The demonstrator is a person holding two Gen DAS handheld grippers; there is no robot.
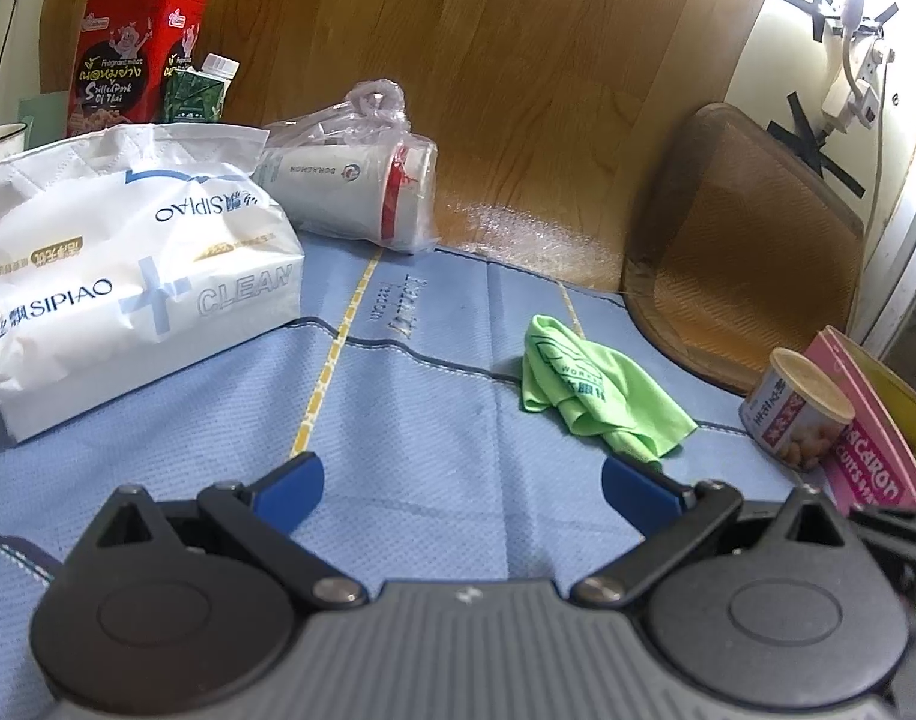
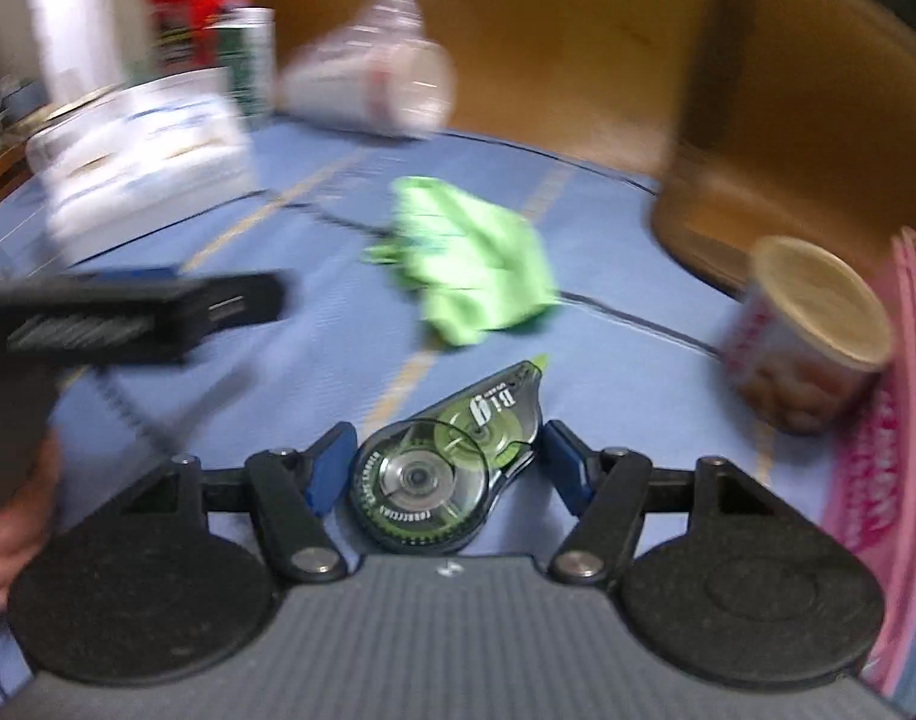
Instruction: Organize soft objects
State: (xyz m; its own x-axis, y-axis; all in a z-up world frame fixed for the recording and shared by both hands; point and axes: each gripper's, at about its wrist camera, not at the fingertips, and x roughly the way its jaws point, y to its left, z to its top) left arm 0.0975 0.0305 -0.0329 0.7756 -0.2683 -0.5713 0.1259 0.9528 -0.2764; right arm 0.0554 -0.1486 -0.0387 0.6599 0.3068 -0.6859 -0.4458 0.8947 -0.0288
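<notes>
Green cloth lies crumpled on the blue mat covering the bench, right of centre in our left wrist view, its long axis running from the far left end down toward the near right, where a loose corner points at the small can. Our left tongs are spread wide with nothing between the blue pads, hovering above the mat just short of the cloth. In the right wrist view, which is motion-blurred, we see the same cloth ahead of centre, and our right tongs sit around a correction tape dispenser; the left pad looks to be touching it, the right pad shows a small gap, so we cannot tell whether they grip it. Its green tip points away toward the cloth. White tissue pack sits on the left of the mat, a bagged white cup lies on its side behind it, red tin at the back, pink box beside the can.
</notes>
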